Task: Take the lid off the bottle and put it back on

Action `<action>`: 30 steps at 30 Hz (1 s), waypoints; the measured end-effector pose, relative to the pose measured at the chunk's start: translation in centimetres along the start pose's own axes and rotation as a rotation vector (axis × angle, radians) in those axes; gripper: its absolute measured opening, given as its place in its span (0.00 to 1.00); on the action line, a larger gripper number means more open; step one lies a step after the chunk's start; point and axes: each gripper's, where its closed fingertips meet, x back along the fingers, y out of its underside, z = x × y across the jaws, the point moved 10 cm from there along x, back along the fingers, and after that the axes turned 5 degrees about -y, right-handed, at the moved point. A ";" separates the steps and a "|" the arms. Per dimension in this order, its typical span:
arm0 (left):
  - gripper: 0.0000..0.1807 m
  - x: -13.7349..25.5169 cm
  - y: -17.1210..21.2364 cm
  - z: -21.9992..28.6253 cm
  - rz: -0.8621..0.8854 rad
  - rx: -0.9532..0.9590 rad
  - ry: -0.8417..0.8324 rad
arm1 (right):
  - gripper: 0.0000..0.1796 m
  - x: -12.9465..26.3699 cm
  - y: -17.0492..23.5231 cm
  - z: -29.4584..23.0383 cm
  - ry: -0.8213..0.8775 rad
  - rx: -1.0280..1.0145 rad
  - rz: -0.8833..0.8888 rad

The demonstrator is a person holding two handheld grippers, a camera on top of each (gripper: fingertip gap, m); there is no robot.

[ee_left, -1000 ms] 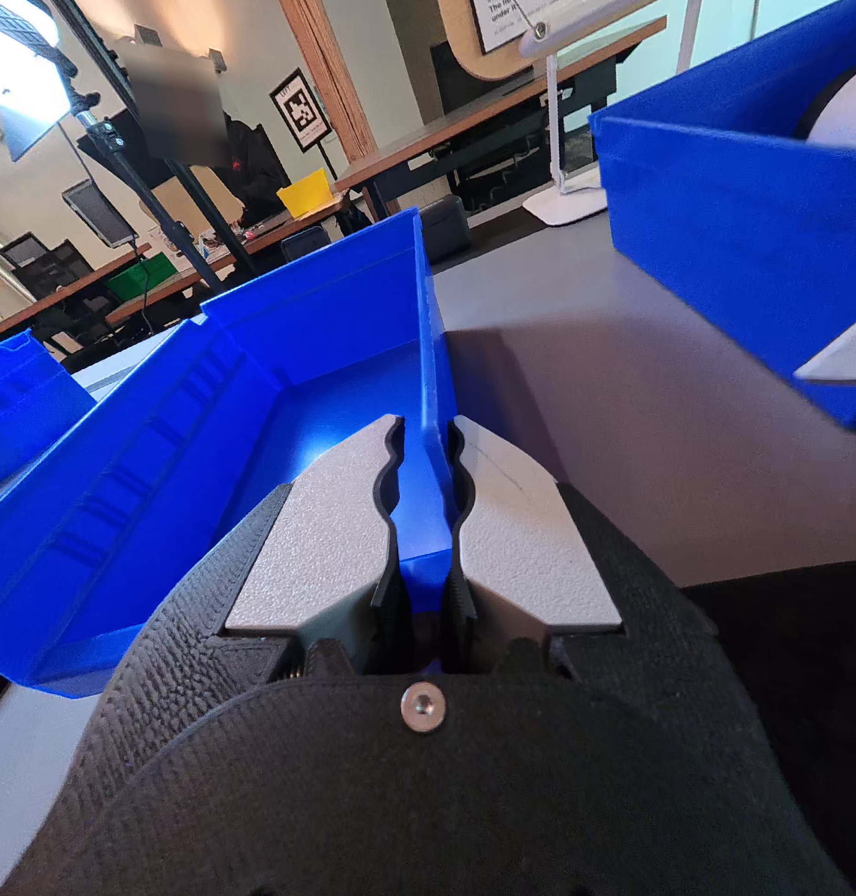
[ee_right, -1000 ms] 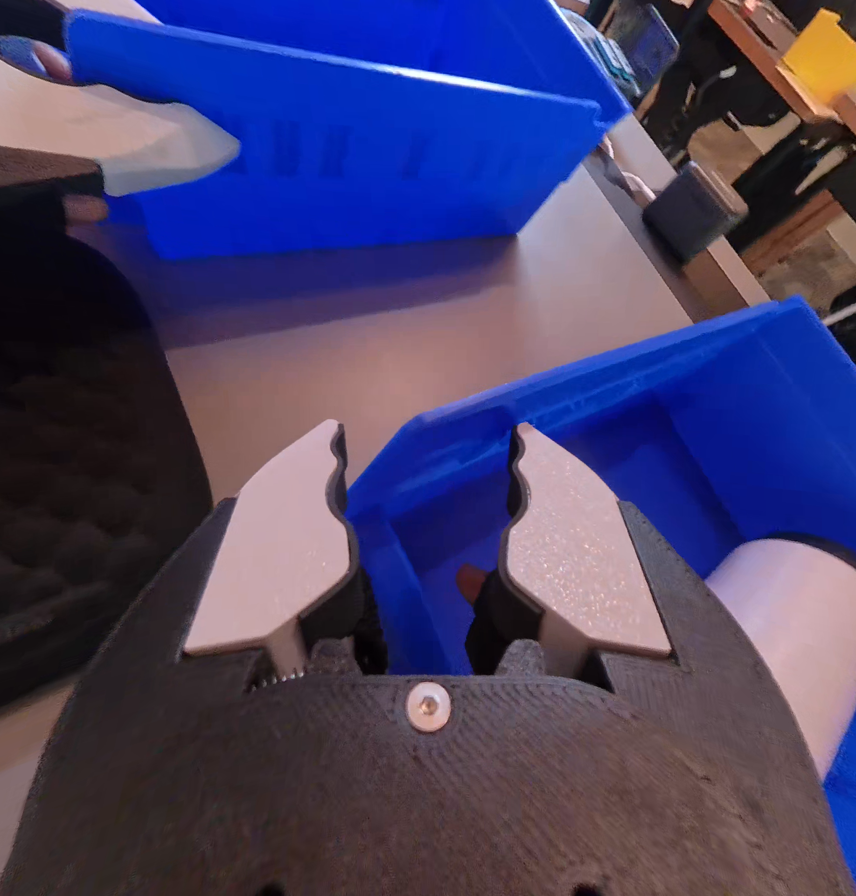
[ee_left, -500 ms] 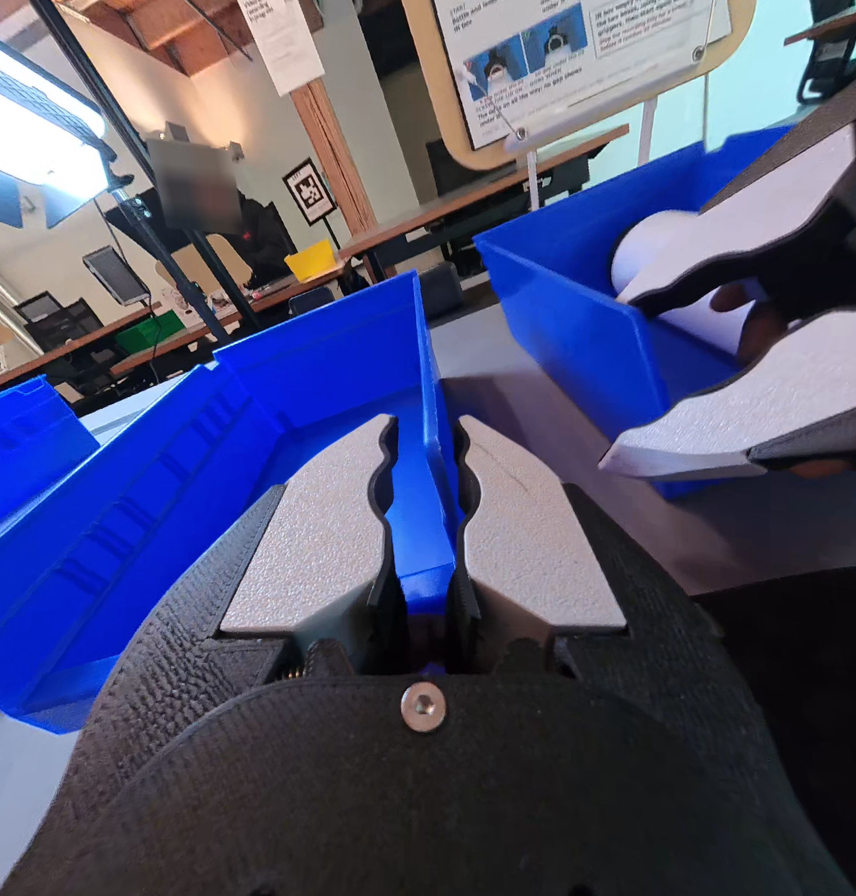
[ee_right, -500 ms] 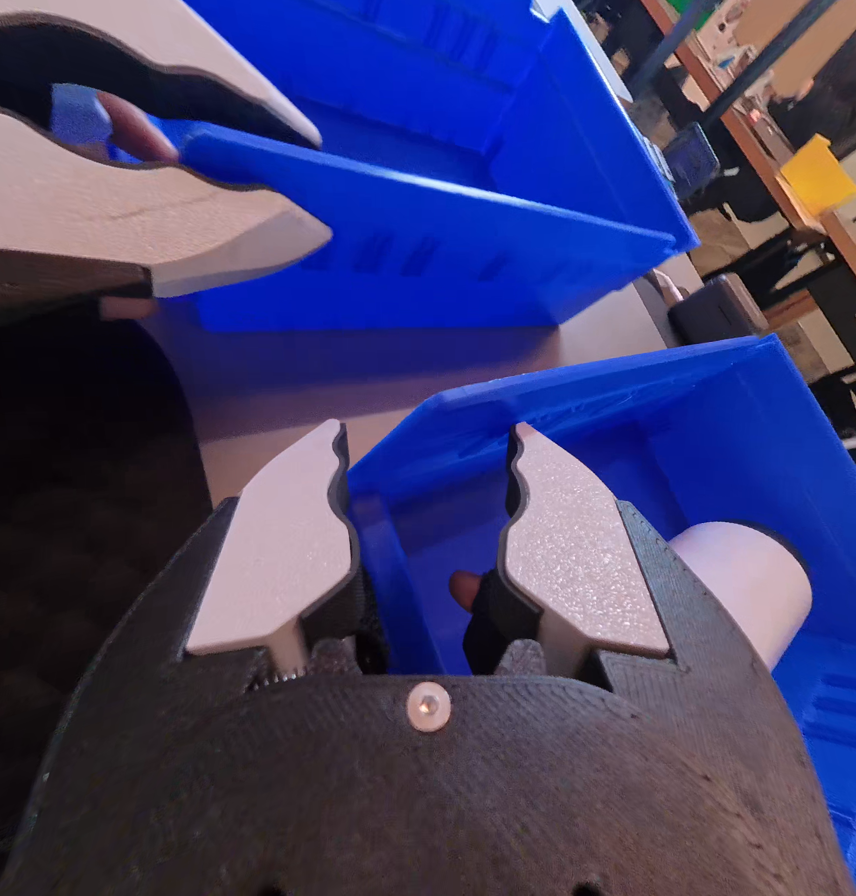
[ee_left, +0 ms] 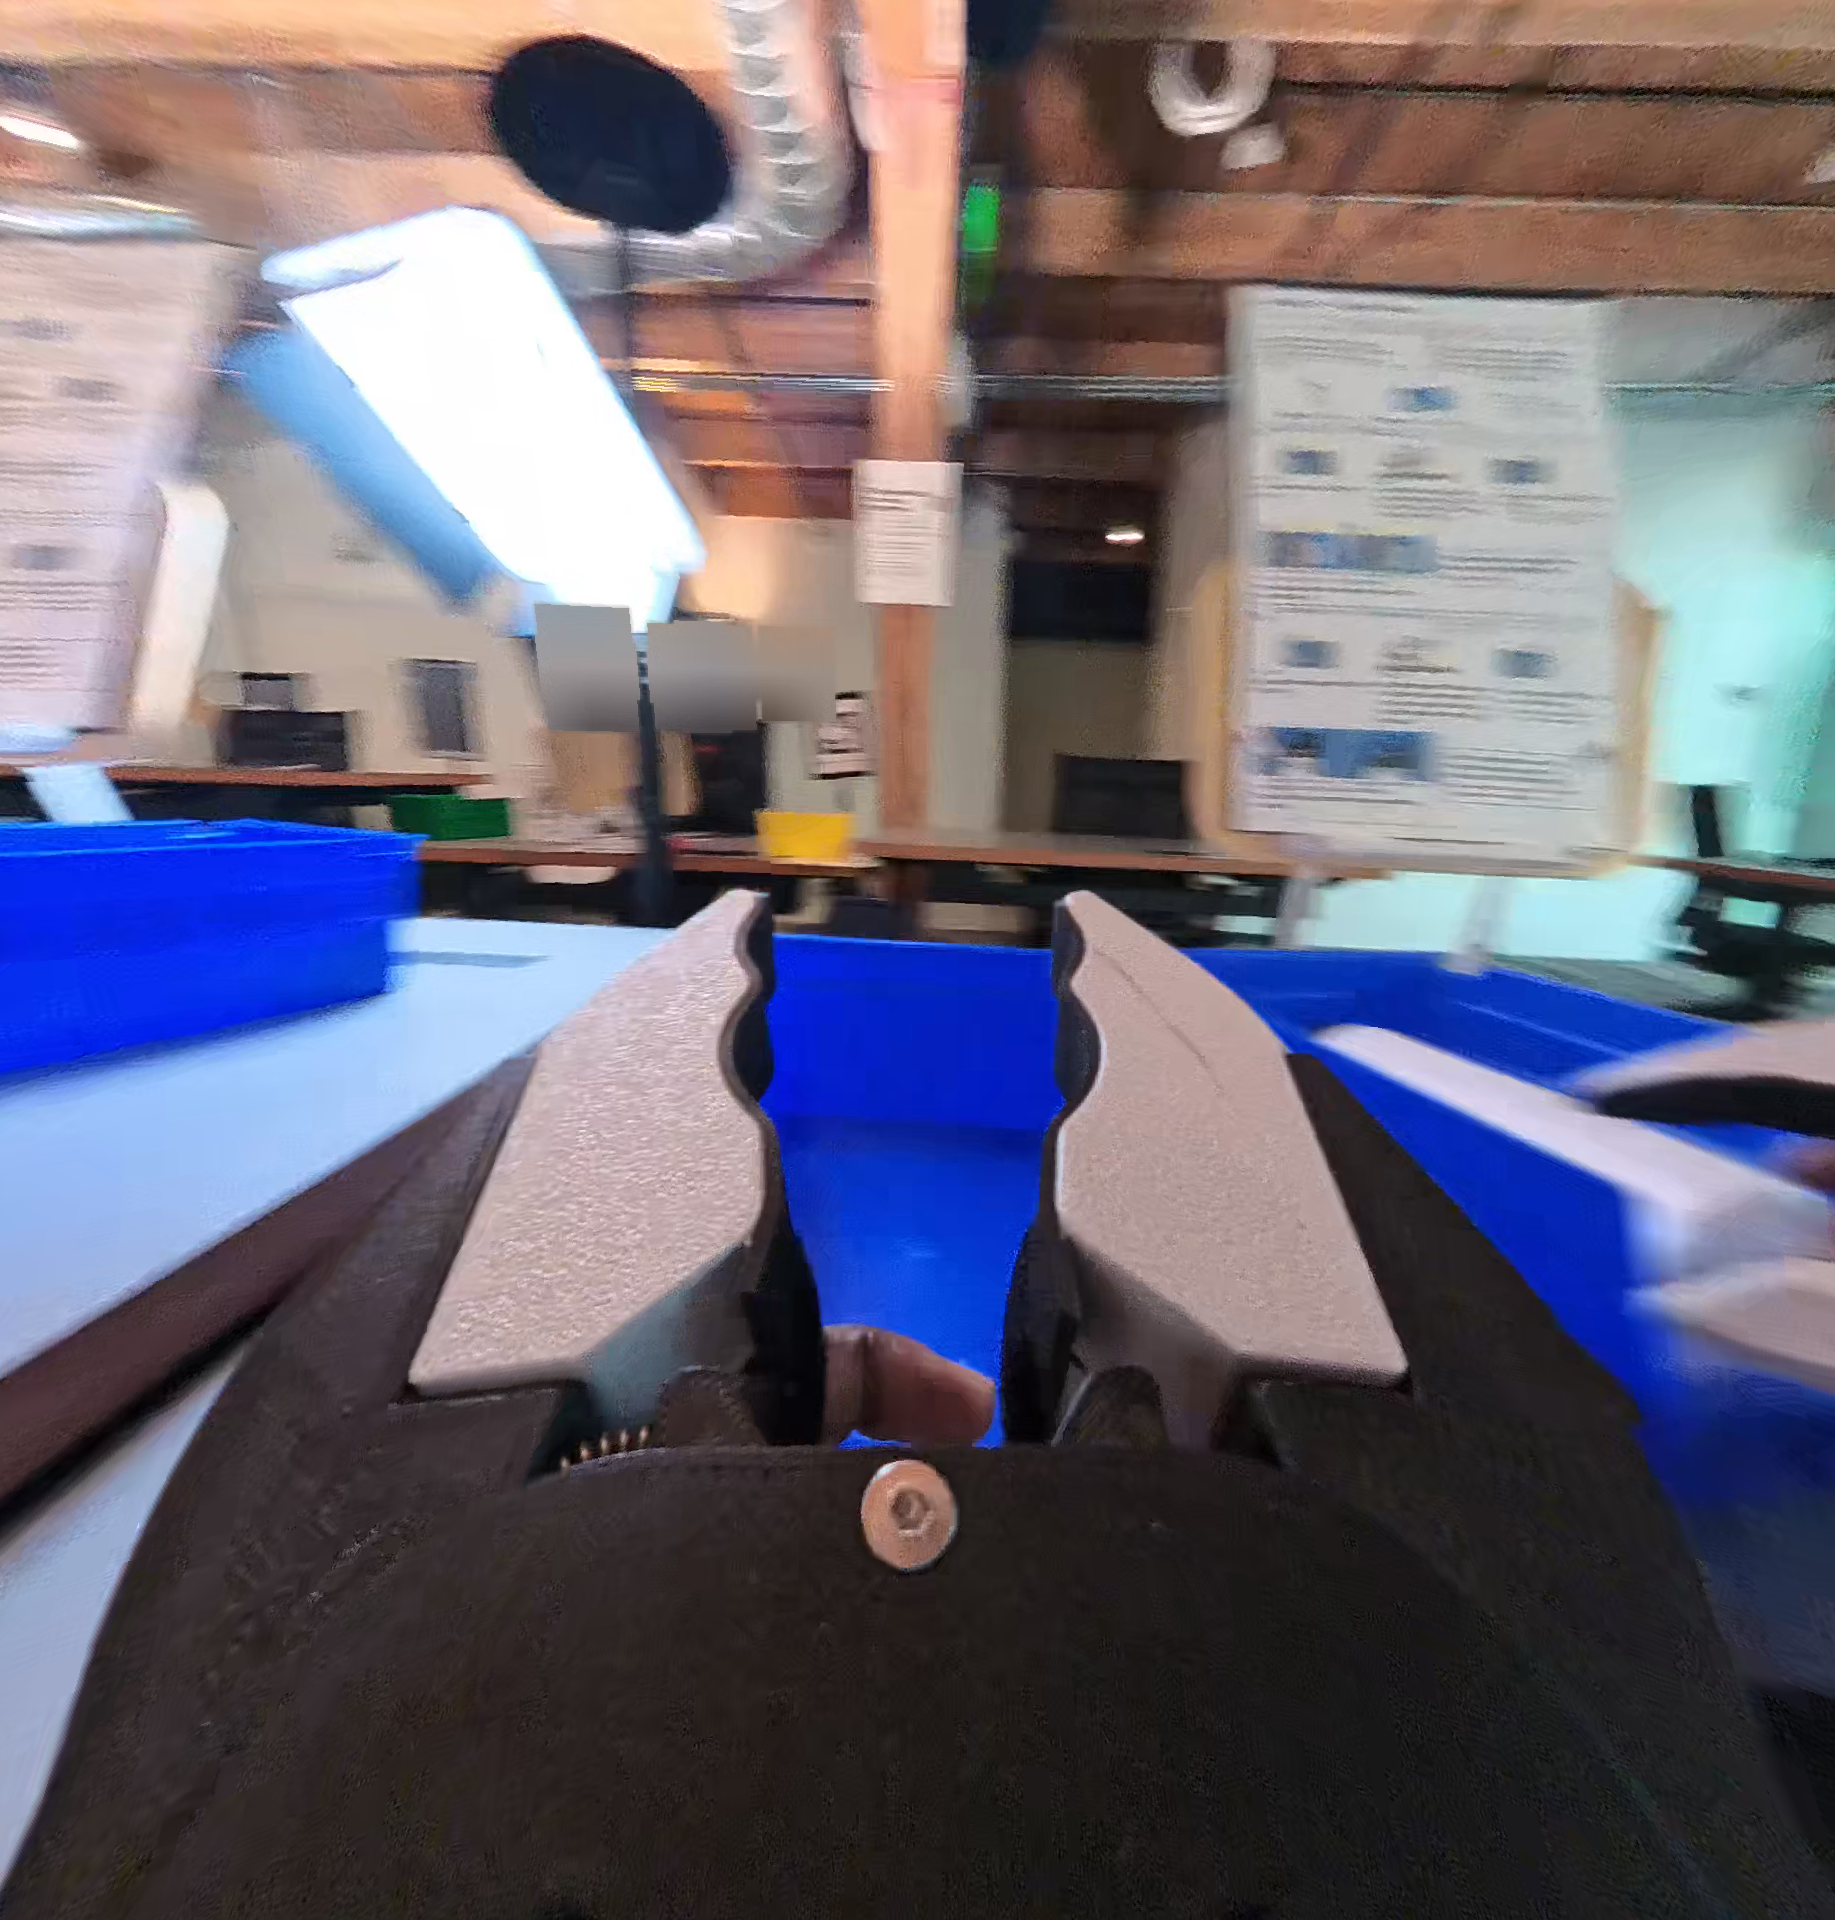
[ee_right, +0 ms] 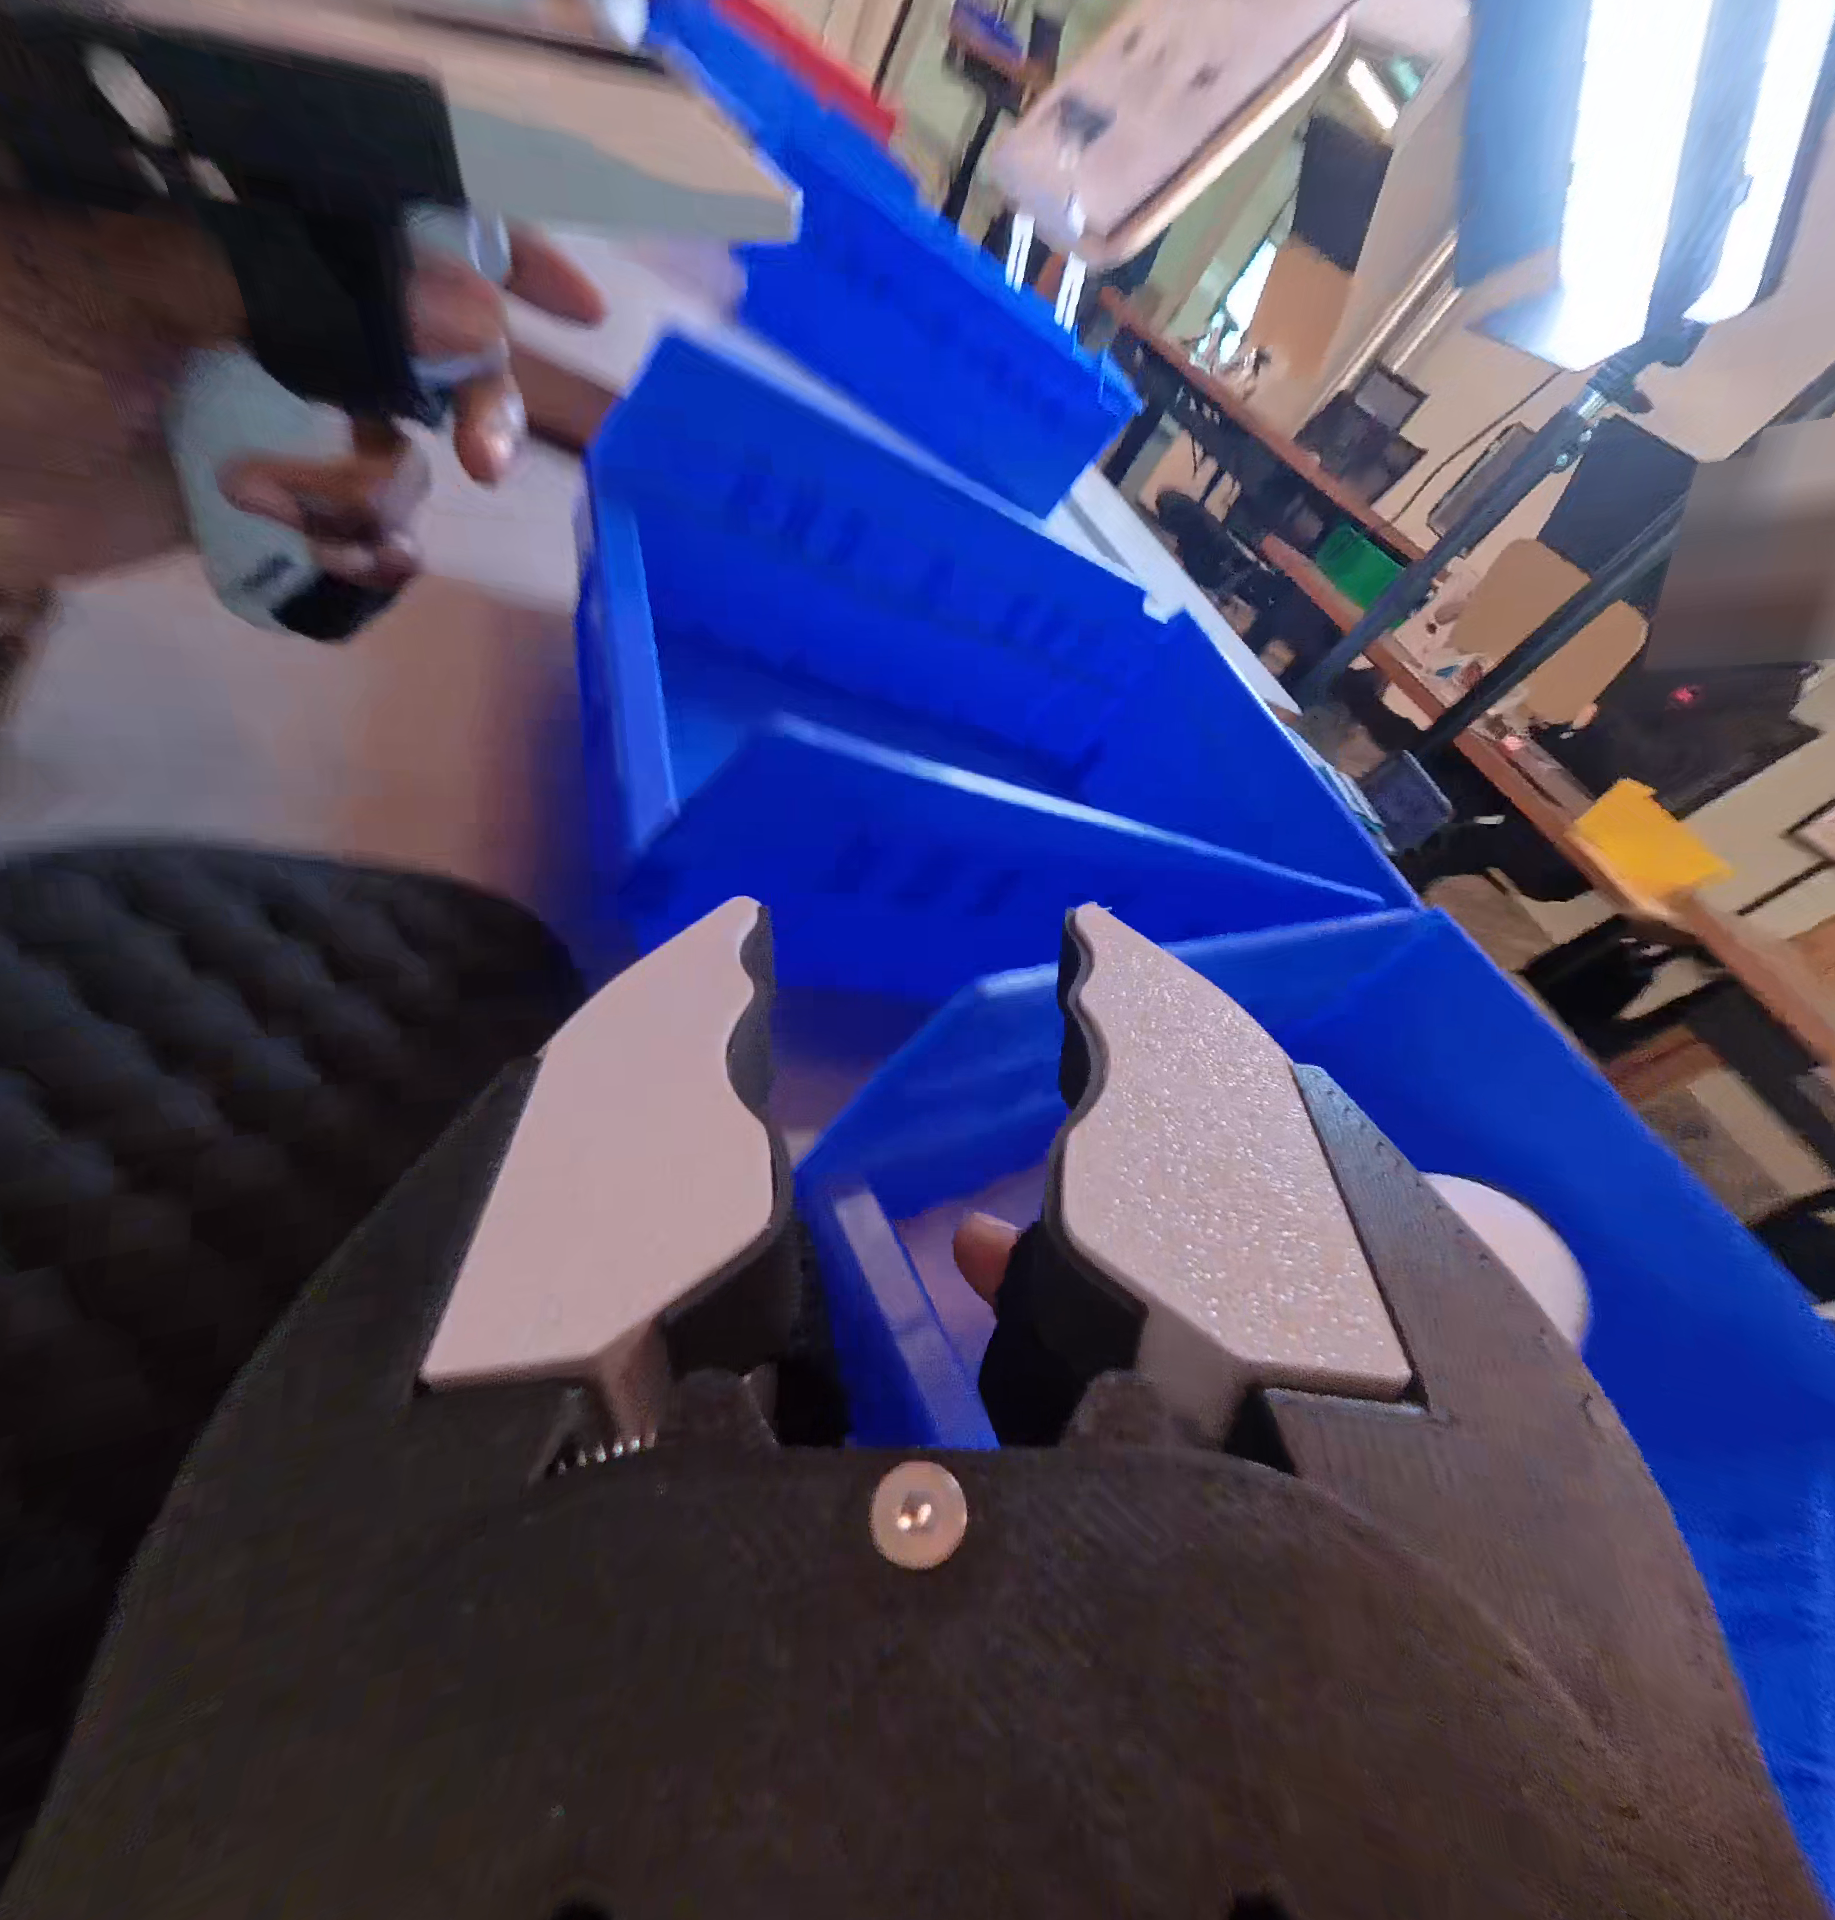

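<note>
Bottle (ee_right: 1505, 1262), white, lying inside blue bin (ee_right: 1578, 1195) at 3 o'clock of right gripper (ee_right: 913, 935).

Left wrist view: left gripper (ee_left: 908, 925) parted wide, gripping nothing, aimed over empty blue bin (ee_left: 902, 997); fingertip (ee_left: 908, 1387) peeking between finger bases; white bottle blurred at 3 o'clock inside neighbouring bin, beside right gripper's tips; another blue bin (ee_left: 165, 925) at 9 o'clock on grey table (ee_left: 165, 1132).
Right wrist view: right gripper spread, holding nothing, straddling bin's near wall; bottle mostly hidden behind right finger; black foam pad (ee_right: 165, 1091) at 9 o'clock; left gripper and hand (ee_right: 300, 416) at 11 o'clock.
</note>
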 end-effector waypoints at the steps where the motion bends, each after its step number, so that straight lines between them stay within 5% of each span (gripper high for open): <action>1: 0.31 0.0 -0.2 -2.0 -0.004 -0.026 -0.092 | 0.29 0.0 -0.6 -0.2 -0.007 -0.075 0.040; 4: 0.41 -1.0 0.9 -7.5 -0.110 -0.133 -0.228 | 0.29 -1.1 -1.4 -1.2 -0.095 -0.271 0.020; 8: 0.42 -4.0 4.2 -11.1 -0.397 -0.081 -0.083 | 0.28 -2.7 -0.9 -1.9 -0.126 -0.365 -0.047; 11: 0.09 -5.7 5.4 -11.3 -0.572 -0.079 0.049 | 0.26 -3.6 -1.1 -2.0 -0.126 -0.413 -0.063; 13: 0.04 -5.8 5.5 -10.8 -0.586 -0.109 0.064 | 0.28 -4.4 -1.1 -2.1 -0.140 -0.429 -0.093; 17: 0.04 -3.7 5.0 -9.2 -0.522 -0.183 -0.042 | 0.27 -5.2 -1.0 -2.2 -0.122 -0.449 -0.136; 23: 0.03 1.3 2.6 -6.6 -0.280 -0.269 -0.217 | 0.10 -4.6 -0.6 -2.0 -0.005 -0.327 -0.155; 30: 0.03 2.5 -3.5 -2.2 0.085 -0.189 -0.214 | 0.08 0.8 -4.2 -0.8 0.217 -0.086 0.080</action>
